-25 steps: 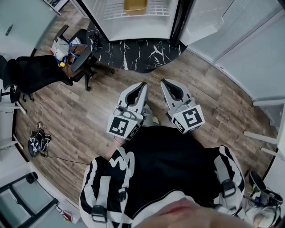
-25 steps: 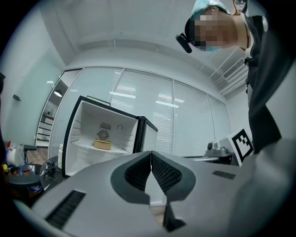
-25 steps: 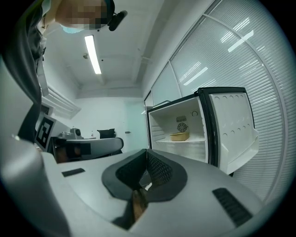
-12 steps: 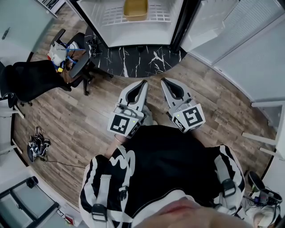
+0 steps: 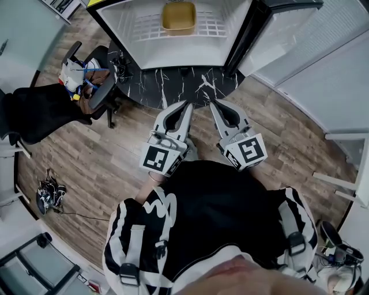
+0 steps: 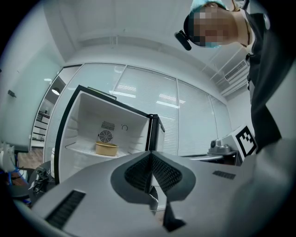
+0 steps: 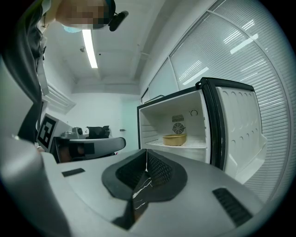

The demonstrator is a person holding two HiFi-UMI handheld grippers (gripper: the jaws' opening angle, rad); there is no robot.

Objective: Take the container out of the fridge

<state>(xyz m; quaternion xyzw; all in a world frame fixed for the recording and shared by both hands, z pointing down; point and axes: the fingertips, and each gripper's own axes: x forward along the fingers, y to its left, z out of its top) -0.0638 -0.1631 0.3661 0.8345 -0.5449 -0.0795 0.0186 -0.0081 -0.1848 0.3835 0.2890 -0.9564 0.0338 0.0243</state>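
1. Plainly the task is only just starting; the fridge [image 5: 190, 55] is standing open at the far side, and the container [image 5: 179, 16] is sitting on its wire shelf [image 5: 144, 24], untouched.
2. Both claws are hovering near the person, over the floor [image 5: 115, 144] and well apart from the container; the left claw [image 5: 187, 107] is holding its jaws pressed together on nothing, and the right claw [image 5: 213, 106] is doing likewise.
3. Everything is waiting to be done, as I am judging it: reaching in, opening a claw, gripping the container, drawing it out.
4. The head view is cutting off the fridge's upper part; both gripper views are showing the container from the side only, so I cannot tell whether it is holding anything.
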